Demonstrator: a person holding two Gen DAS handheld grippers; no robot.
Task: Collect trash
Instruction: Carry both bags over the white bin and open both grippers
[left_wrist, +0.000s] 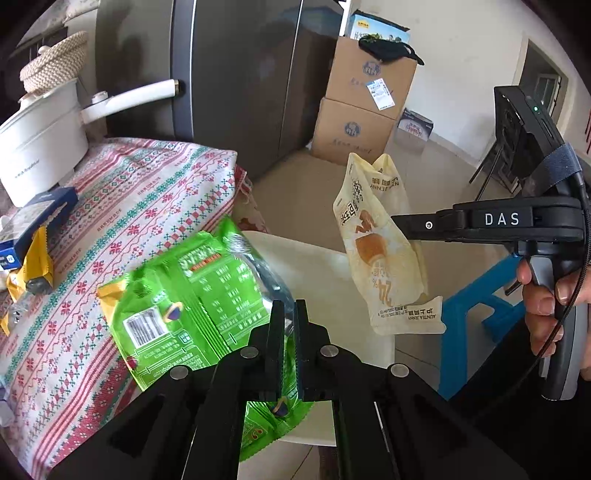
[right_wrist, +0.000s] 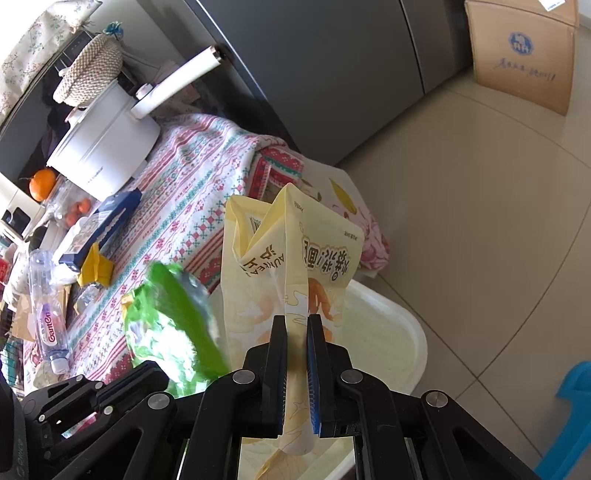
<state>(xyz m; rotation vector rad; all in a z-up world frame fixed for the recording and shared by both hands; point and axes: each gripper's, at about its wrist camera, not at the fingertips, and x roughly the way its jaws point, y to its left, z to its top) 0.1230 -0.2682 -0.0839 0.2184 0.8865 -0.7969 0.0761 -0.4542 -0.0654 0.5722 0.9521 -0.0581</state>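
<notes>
Left gripper (left_wrist: 290, 314) jaws clamped on green wrapper (left_wrist: 192, 295); right gripper (right_wrist: 297, 328) jaws pinching cream wrapper (right_wrist: 291, 266). Both wrappers hang over white bin (right_wrist: 406, 332) off tabletop corner, likely positioned for drop.

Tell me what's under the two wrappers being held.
Below the green wrapper and the yellow wrapper sits a white bin, its rim and inner wall visible. The wrappers cover its bottom, so contents cannot be seen.
</notes>
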